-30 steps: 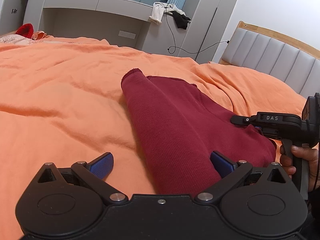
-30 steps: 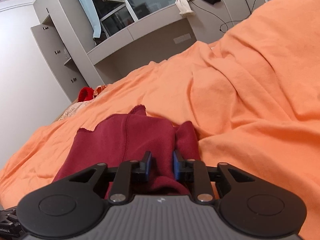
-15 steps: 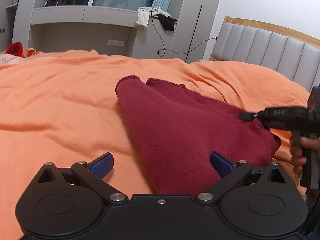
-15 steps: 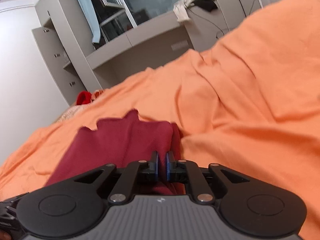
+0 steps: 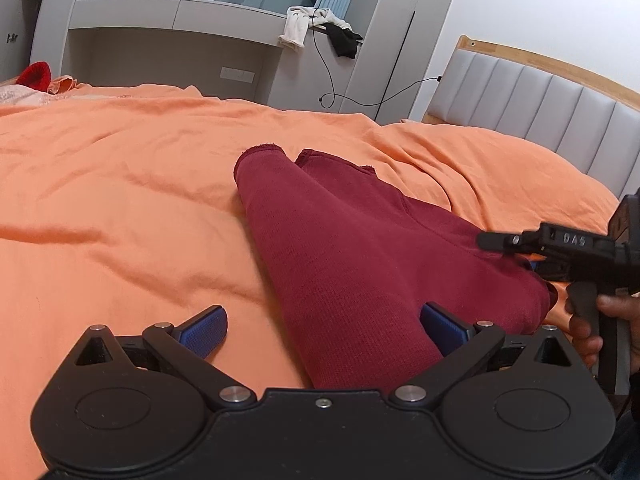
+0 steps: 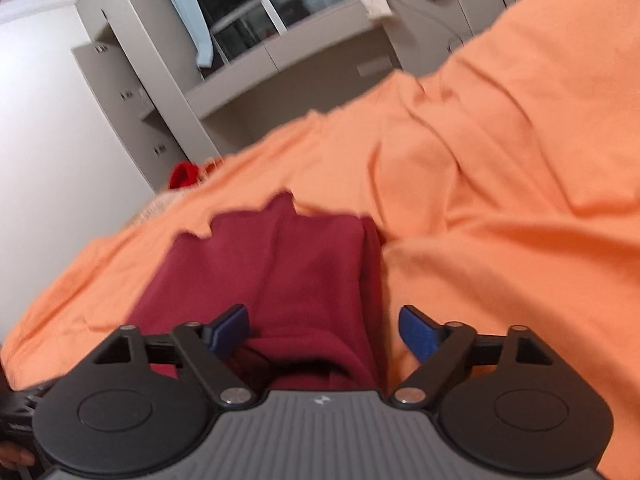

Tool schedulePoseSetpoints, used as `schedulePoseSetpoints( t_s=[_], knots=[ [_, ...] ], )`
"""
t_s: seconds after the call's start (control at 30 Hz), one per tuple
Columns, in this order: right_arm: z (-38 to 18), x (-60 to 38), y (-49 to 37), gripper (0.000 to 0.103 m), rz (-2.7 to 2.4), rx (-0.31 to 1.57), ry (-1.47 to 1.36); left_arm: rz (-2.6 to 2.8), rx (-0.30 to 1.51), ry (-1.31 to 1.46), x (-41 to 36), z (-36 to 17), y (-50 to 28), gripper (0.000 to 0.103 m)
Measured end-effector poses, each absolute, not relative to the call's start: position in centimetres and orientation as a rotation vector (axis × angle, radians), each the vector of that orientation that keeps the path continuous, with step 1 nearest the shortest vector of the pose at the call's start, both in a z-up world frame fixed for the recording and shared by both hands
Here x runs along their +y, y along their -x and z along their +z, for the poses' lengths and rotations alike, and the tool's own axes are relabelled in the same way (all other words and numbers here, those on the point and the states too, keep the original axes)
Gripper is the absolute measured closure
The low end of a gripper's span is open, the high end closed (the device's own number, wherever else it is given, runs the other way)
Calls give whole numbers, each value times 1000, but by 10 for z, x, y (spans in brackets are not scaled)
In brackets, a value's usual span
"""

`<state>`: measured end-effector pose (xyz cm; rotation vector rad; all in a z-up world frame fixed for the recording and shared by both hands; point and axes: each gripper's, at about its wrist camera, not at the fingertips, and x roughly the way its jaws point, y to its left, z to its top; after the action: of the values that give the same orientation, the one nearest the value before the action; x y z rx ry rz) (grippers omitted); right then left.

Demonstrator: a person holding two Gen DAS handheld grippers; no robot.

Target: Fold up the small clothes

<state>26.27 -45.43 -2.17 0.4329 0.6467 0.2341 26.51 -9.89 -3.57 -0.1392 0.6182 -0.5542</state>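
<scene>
A dark red knit garment (image 5: 352,256) lies folded lengthwise on the orange bedspread (image 5: 120,200). My left gripper (image 5: 324,328) is open, its blue pads astride the garment's near end, just above the cloth. My right gripper (image 6: 326,330) is open over the garment's other near corner (image 6: 288,272); its left pad touches the cloth. The right gripper also shows at the right edge of the left wrist view (image 5: 560,248), hovering by the garment's edge.
A grey padded headboard (image 5: 540,96) stands at the right. A grey built-in desk and shelf unit (image 5: 168,40) lines the far side, with clothes (image 5: 304,28) and a cable hanging from it. A red item (image 5: 36,76) lies at the bed's far left.
My right gripper was shut on the garment's edge and has opened wide, letting the cloth go. The left gripper stays open and has hardly moved.
</scene>
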Motion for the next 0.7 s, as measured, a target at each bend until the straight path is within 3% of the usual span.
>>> schedulePoseSetpoints(
  t_s=[0.3,0.5,0.57,0.63,0.7],
  knots=[
    [-33,-449,-264,3,231,658,-468,-553,615,136,-99,-36,-264,0],
    [-36,-469,-269,0,254,611,-696,-553,615,137,-99,-36,-264,0],
    [-39,-476,-273,7,260,591,-761,-553,616,137,-99,-36,-264,0],
    [-42,-478,-276,29,253,593,-783,-553,616,137,-99,-36,-264,0],
    [-47,-478,-280,40,237,617,-781,-553,616,137,-99,-36,-264,0]
  ],
)
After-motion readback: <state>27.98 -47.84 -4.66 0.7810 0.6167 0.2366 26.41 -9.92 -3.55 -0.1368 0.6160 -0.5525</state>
